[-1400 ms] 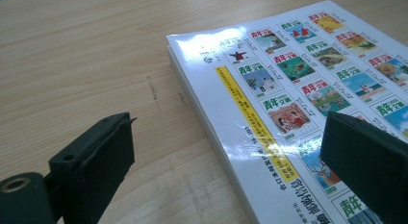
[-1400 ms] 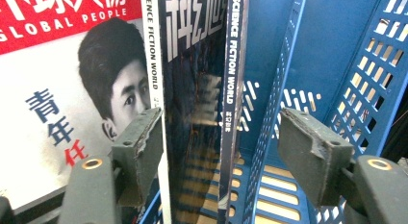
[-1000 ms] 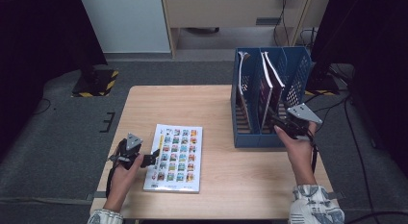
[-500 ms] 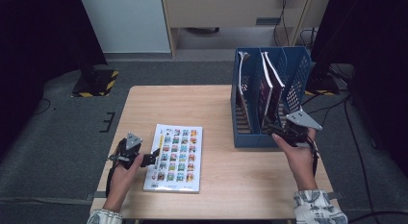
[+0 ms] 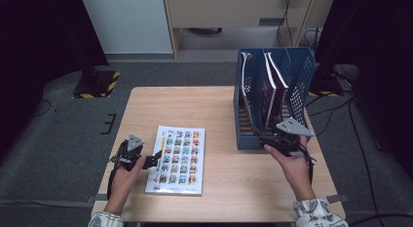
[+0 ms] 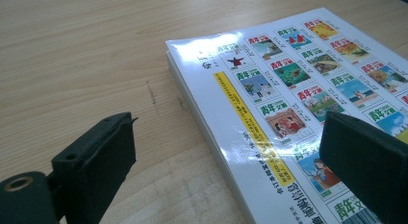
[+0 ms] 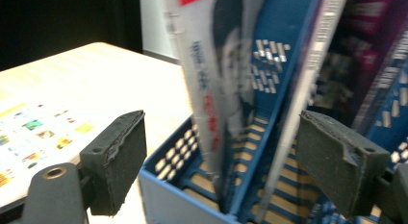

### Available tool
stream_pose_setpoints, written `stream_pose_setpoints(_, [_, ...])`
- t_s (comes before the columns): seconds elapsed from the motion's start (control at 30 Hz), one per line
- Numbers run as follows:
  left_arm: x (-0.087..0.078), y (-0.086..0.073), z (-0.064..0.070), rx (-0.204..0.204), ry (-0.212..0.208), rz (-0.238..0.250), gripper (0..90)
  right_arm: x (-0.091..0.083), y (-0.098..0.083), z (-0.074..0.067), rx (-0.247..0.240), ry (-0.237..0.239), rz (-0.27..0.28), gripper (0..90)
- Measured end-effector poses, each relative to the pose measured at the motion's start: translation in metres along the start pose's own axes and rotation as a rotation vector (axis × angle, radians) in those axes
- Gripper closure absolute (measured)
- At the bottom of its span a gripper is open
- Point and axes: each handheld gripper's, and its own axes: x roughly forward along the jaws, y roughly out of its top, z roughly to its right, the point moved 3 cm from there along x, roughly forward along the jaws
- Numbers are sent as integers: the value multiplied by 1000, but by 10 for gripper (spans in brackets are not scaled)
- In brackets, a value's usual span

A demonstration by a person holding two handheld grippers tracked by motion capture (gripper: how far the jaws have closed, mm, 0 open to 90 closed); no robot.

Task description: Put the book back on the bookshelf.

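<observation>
Both grippers gape empty: left gripper [image 5: 157, 159] should straddle the magazine [image 5: 178, 159] edge squarely; right gripper [image 5: 267, 141], jaws just opened, backs from the blue file rack [image 5: 298, 85].

Pale wooden table [image 5: 214, 105], yellow-black striped base [image 5: 97, 85] on grey floor [image 5: 58, 154] beyond it

— What surrounds the light wooden tabletop [image 5: 214, 105]?
— Grey carpet floor [image 5: 63, 139], dark at the sides.
— And behind?
— A white cabinet [image 5: 124, 22] beside a beige wooden unit [image 5: 234, 12], a yellow-black striped base [image 5: 97, 83] at left, cables [image 5: 336, 105] trailing at right.
</observation>
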Motion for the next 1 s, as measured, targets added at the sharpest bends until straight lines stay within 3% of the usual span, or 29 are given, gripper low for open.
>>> stream_pose_setpoints(0.1, [0,0,0,0,-2,0,52,1,1,-10,-25,23,-5,184])
stream_pose_setpoints(0.33, [2,0,1,-3,-15,-7,49,5,4,-25,-31,63,-12,183])
stream_pose_setpoints(0.47, [2,0,2,-2,-22,-6,49,10,3,-39,-64,102,-33,193])
stream_pose_setpoints(0.57, [3,0,2,-6,-11,-8,49,15,0,-49,-95,123,-50,206])
stream_pose_setpoints(0.73, [4,0,1,-9,-12,-9,49,20,-1,-59,-104,146,-59,204])
stream_pose_setpoints(1.0, [5,0,4,0,-12,-12,51,28,-1,-80,-148,195,-75,149])
